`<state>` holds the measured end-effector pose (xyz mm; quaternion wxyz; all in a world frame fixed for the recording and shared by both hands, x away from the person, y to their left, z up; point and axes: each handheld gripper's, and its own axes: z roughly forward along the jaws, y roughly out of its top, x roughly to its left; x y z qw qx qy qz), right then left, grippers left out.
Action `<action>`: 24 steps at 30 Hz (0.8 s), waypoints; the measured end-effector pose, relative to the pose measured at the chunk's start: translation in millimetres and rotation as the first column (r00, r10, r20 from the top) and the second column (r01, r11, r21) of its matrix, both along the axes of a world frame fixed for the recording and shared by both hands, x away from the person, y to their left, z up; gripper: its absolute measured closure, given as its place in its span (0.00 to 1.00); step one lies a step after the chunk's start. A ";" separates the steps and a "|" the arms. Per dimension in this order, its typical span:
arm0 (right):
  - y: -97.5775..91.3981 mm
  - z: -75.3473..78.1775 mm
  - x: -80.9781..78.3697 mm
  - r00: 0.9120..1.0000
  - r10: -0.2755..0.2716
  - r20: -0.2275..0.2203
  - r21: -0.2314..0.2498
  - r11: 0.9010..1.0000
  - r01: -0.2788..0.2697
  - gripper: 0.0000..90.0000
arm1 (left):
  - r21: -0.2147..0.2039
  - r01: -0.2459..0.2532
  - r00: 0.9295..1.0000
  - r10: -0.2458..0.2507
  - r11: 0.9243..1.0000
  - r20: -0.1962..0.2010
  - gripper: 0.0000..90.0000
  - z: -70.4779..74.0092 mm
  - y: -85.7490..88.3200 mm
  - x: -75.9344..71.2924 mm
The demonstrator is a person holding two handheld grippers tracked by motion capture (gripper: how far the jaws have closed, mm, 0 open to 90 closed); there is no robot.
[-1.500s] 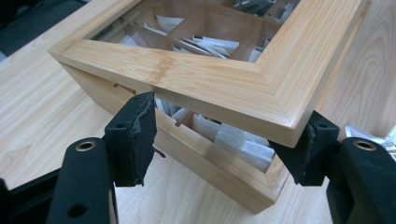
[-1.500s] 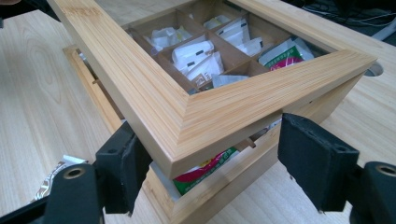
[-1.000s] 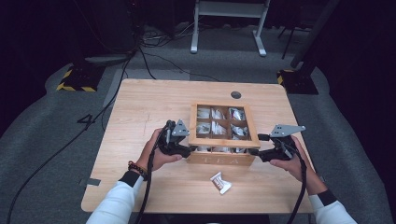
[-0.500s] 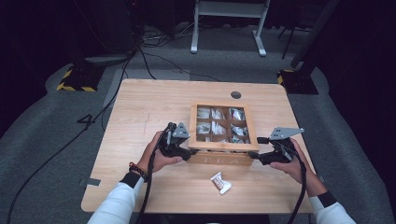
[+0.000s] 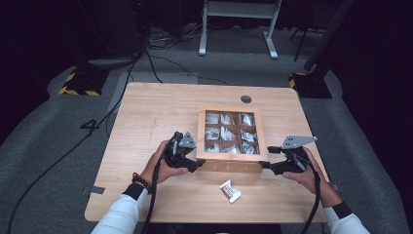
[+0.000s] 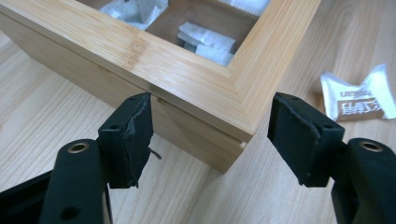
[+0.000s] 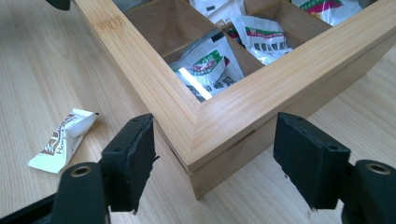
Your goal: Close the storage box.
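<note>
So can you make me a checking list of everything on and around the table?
Surface: wooden table, round hole near its far edge.
Job's things: wooden box with a windowed lid, closed; nine compartments holding small packets.
Clutter: one loose packet on the table in front of the box.
Grippers: left gripper at the box's near left corner, right gripper at its near right corner; each pair of jaws straddles a corner, pads clear of the wood. The left jaws have just been opening.
Cables: one trails from each gripper; more lie on the floor.
Surroundings: grey carpet, a white metal frame behind, dark room.
</note>
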<state>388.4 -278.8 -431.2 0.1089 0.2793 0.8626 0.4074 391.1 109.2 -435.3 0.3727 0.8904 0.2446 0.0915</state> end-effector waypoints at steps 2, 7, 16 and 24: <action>0.0 -0.8 0.1 1.000 0.000 -0.001 0.000 1.000 0.000 0.33 | -0.016 -0.003 1.000 0.004 1.000 0.005 0.35 2.0 2.2 -0.5; 0.9 -0.8 -1.3 1.000 0.003 0.009 -0.006 1.000 -0.003 0.34 | -0.007 -0.008 1.000 0.008 1.000 0.015 0.35 3.3 2.8 -1.7; -3.7 7.5 -3.5 0.999 -0.004 0.046 0.007 1.000 0.004 0.33 | 0.004 -0.031 0.997 0.031 1.000 0.074 0.32 11.2 4.5 -6.9; -4.2 16.3 -8.0 0.993 0.023 0.115 -0.072 0.997 -0.014 0.31 | 0.043 -0.062 0.992 0.057 0.997 0.114 0.22 21.4 16.8 -8.8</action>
